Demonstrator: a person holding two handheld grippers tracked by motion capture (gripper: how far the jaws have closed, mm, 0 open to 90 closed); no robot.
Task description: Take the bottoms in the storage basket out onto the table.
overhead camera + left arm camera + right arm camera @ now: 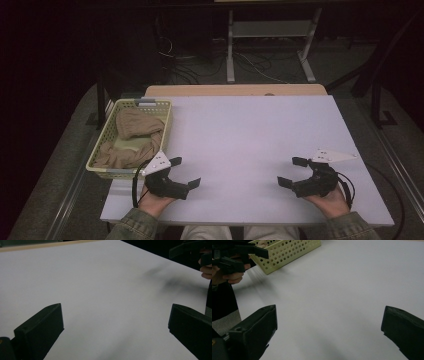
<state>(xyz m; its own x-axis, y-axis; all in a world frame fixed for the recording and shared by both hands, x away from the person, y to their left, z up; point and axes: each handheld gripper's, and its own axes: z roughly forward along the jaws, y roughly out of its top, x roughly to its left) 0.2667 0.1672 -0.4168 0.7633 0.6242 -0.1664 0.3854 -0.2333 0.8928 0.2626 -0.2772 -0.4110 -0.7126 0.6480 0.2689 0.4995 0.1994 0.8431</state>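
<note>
both grippers rest low on the near edge of the white table (250,135), probably a ready pose: the left gripper (186,172), just beside the yellow basket (100,142) holding the tan cloth (132,125), has its jaws wide apart and empty, as does the right gripper (292,171). no readable writing anywhere.

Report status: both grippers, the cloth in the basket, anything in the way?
Left gripper open, empty, beside the basket. Right gripper open, empty, over bare table. Tan cloth bunched in basket, untouched. Nothing between.
</note>
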